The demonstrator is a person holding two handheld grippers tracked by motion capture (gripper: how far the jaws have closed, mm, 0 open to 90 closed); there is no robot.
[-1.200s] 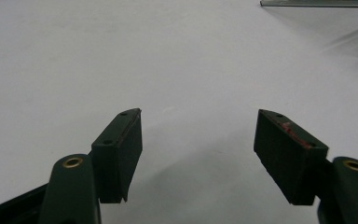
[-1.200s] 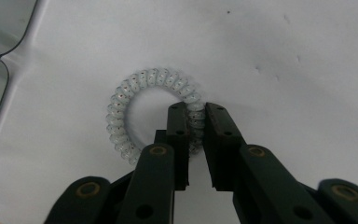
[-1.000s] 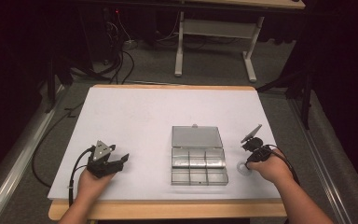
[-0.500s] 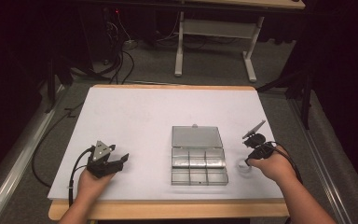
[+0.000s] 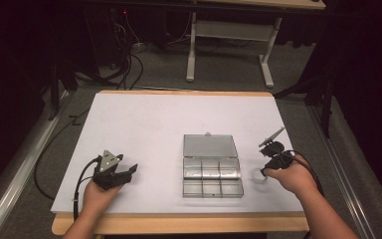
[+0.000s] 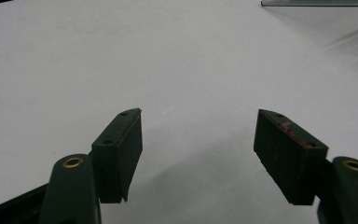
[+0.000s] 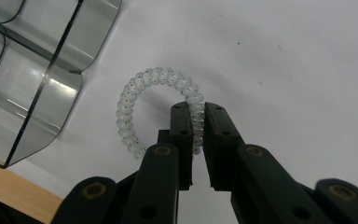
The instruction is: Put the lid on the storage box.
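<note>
A clear plastic compartment box (image 5: 211, 167) lies open on the white table (image 5: 179, 129), its lid flat behind its several cells. My right gripper (image 7: 197, 116) is shut on a pale spiral hair tie (image 7: 140, 88), pinching one side of the ring just over the table, right of the box's corner (image 7: 37, 84). In the high view that hair tie (image 5: 259, 176) sits under my right gripper (image 5: 267, 171) beside the box's right edge. My left gripper (image 5: 129, 172) rests at the table's front left, open with nothing between its fingers (image 6: 121, 149).
The table's wooden front edge (image 5: 179, 223) runs just below both hands. A cable (image 5: 82, 184) trails from the left gripper off the front left. Desk legs (image 5: 229, 50) and cables stand on the floor beyond the table.
The right hand has edged slightly down and toward the box, over the hair tie. The left gripper has stayed where it was.
</note>
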